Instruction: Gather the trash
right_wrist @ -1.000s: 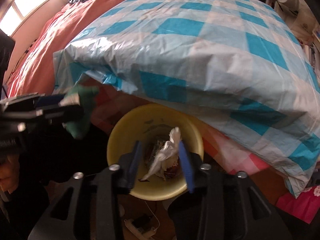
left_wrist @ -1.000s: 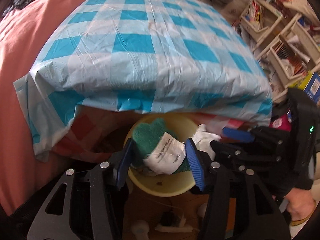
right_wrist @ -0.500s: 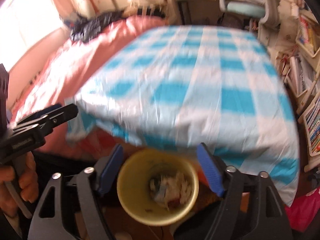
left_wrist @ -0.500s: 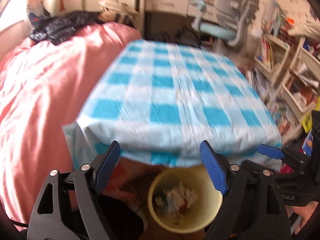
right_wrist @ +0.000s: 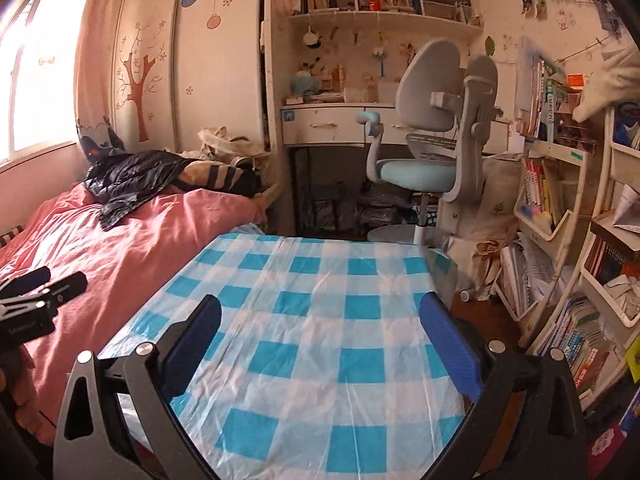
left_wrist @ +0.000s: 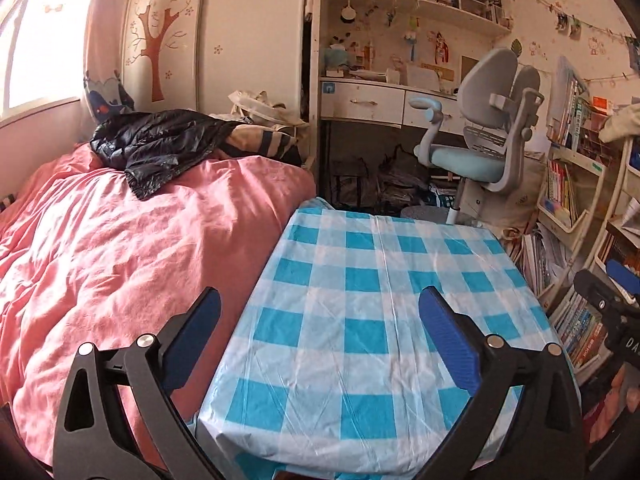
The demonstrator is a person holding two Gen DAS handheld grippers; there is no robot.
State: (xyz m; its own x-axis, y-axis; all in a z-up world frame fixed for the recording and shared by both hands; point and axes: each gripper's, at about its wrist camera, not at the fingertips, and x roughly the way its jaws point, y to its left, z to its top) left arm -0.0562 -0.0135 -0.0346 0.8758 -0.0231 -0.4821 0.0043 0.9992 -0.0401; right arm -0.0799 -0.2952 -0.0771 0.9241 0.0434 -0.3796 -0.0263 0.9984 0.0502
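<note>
Checked blue-and-white cloth is covering the table (left_wrist: 360,320), and over its near edge the left gripper (left_wrist: 320,336) and the right gripper (right_wrist: 320,332) are both hanging with jaws opening wide and nothing between their blue pads. No trash is showing on the tabletop, along its edges or on the pink bed (left_wrist: 120,248) touching its left side, and no bin is in view, so the collecting is looking finished or close to it. Farther out, a grey chair (right_wrist: 436,128) is standing at the desk beyond the table's far edge, and crowded bookshelves (right_wrist: 560,200) are lining the right wall.
</note>
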